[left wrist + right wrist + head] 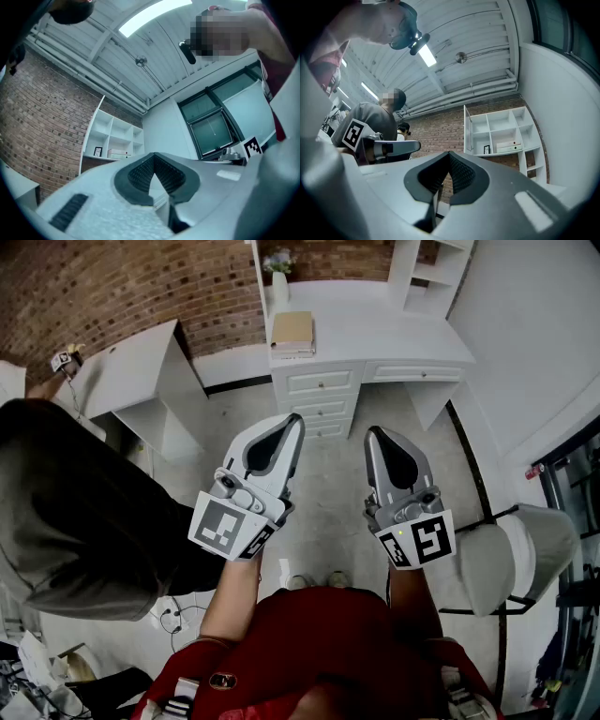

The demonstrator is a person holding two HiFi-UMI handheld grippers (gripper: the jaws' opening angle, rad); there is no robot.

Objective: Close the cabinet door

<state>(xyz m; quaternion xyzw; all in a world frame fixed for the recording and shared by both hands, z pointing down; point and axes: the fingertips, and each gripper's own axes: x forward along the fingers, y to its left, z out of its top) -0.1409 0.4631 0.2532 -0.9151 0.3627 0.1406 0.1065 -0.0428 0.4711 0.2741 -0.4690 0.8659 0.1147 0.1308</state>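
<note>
A white shelf unit [501, 131] stands on a white desk [375, 329] against the brick wall. A thin door [465, 129] at its left side stands open; in the head view that door [255, 277] shows edge-on. My left gripper [295, 418] and right gripper [373, 432] are held side by side in the air, well short of the desk, tilted slightly upward. Both are shut with nothing between their jaws. In the gripper views the left gripper [153, 157] and the right gripper [449, 154] have their tips touching, with the shelves far beyond them.
On the desk lie a stack of books [292, 331] and a vase of flowers [279, 277], with drawers [323, 395] below. A low white cabinet [141, 371] stands at the left. A person in dark grey [75, 512] is close on my left, a grey chair [520, 559] on my right.
</note>
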